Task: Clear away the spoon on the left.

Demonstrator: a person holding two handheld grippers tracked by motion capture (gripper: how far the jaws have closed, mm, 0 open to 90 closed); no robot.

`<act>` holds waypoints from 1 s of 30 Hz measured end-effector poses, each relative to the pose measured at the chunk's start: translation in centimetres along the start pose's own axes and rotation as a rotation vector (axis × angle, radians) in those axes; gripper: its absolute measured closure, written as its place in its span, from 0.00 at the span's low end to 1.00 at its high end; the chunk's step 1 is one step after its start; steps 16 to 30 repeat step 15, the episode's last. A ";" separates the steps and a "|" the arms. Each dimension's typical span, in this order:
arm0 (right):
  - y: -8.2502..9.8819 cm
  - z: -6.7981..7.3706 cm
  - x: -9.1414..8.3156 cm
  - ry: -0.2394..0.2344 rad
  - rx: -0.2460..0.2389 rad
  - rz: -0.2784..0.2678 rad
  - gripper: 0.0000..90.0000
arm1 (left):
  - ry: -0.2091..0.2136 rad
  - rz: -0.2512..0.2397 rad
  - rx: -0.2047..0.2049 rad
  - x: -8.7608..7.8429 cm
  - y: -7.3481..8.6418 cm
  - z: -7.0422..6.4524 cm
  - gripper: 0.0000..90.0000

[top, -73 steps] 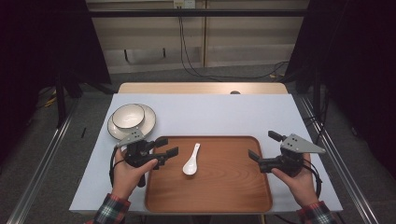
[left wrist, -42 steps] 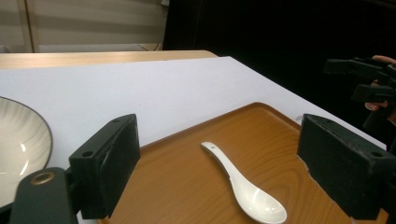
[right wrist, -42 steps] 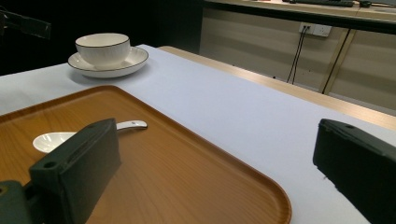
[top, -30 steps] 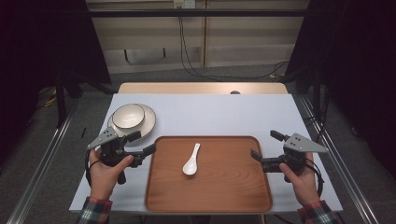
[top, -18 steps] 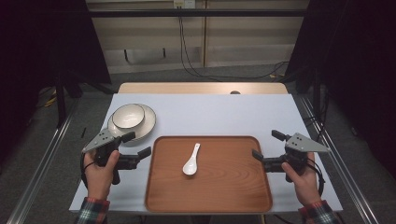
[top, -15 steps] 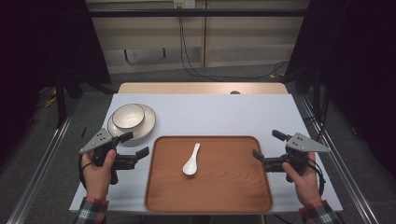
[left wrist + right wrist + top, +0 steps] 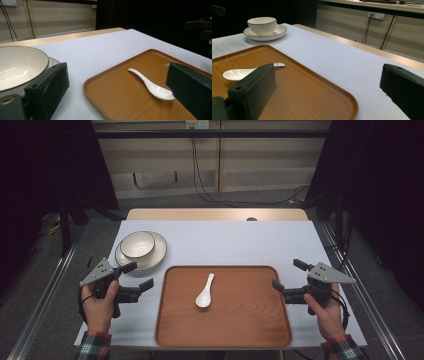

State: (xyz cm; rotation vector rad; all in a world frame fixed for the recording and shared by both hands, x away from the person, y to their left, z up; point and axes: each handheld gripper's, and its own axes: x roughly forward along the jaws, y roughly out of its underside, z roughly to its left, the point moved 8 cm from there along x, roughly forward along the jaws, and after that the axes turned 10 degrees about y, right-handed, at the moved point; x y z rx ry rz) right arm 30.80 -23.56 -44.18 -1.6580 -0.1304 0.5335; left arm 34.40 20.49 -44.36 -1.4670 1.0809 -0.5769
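Beside your left gripper (image 7: 138, 276), whose released fingers have withdrawn off the tray (image 7: 170, 330) toward the bowl (image 7: 137, 244), the spoon (image 7: 204, 293) lies delivered, your right gripper (image 7: 286, 279) likewise spread, so the bowl looks next.

The left gripper (image 7: 137, 276) sits at the lower left of the high view, held in the person's left hand (image 7: 98, 304). Its two black jaws are wide apart with nothing between them. The right gripper (image 7: 287, 275) sits at the lower right, held in the right hand (image 7: 324, 311). Its jaws are wide apart too. Both forearms come up from the bottom edge in checked sleeves (image 7: 91, 347).
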 end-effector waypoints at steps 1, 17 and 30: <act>0.1 -0.1 -0.1 0.003 0.002 0.000 0.01 | 0.010 0.007 0.019 -0.2 0.3 0.1 0.06; 0.8 -1.0 -0.2 0.024 0.004 0.017 0.01 | -0.017 -0.017 0.002 -1.3 0.7 0.9 0.06; 0.8 -1.0 -0.2 0.024 0.004 0.017 0.01 | -0.017 -0.017 0.002 -1.3 0.7 0.9 0.06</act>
